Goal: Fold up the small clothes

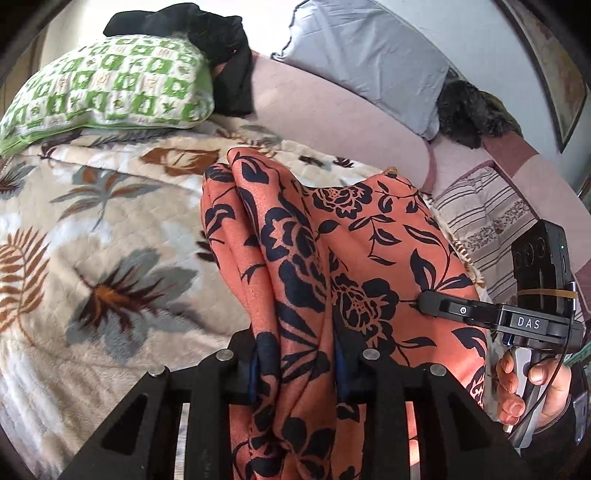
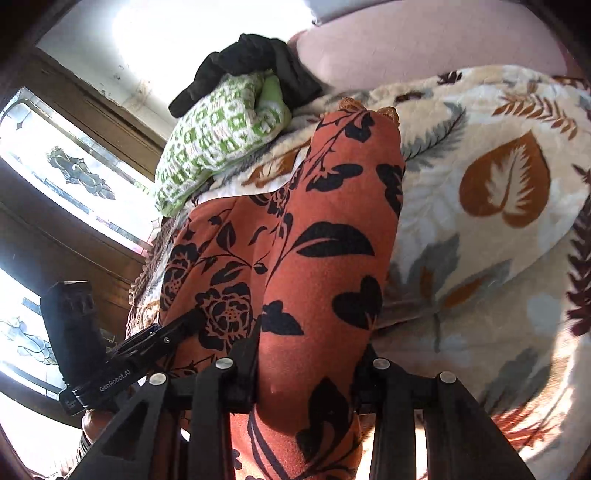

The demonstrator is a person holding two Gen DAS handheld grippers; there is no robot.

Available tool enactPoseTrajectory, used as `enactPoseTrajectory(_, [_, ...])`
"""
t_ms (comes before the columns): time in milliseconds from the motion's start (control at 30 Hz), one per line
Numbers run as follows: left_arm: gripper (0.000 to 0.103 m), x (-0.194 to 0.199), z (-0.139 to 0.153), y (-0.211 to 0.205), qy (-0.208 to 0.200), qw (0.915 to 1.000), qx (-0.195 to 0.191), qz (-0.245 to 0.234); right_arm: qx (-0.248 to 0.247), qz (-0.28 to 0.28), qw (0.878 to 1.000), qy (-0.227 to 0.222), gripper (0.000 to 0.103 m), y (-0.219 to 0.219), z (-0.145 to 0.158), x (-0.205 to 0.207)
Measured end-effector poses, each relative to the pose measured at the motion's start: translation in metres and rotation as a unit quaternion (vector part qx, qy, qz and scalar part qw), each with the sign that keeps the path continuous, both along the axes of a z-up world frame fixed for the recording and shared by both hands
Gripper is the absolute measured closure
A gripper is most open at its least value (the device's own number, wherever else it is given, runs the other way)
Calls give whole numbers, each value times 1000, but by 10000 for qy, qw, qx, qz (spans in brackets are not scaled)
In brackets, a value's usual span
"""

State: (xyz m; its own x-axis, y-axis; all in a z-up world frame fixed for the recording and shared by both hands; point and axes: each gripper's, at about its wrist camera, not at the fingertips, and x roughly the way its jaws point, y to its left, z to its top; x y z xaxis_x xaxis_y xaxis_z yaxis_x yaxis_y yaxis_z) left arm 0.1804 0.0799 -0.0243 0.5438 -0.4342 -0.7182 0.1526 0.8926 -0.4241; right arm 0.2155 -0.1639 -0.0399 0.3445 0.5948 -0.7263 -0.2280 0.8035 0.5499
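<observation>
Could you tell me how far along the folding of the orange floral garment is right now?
Done: no finished fold visible. In hand: left tool and right tool both grip the bunched orange floral garment over the leaf-print blanket. Left: spreading, folding, setting down.

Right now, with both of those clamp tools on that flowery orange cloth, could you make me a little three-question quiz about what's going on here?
1. True or false: the orange floral garment lies flat and unheld on the leaf-print blanket.
2. What sits on the green checked pillow? A) a black garment B) a striped cushion C) a fur throw
3. Fill in: the left gripper and the right gripper are each shut on the same ____.

Key: 1 false, since both grippers pinch it and folds of it drape from them. 2 A. 3 garment.
</observation>
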Motion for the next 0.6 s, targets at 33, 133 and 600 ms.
enactPoseTrajectory(33, [70, 4, -1, -11, 3, 10000, -46, -70, 7, -47, 10000, -26, 66, -16, 6, 1])
enactPoseTrajectory(133, [62, 17, -25, -42, 306, 9994, 32, -135, 81, -282, 9995, 92, 65, -62, 2, 6])
enactPoseTrajectory(600, [33, -31, -45, -21, 654, 9902, 1130, 493, 487, -1283, 9905, -119, 17, -113, -9, -57])
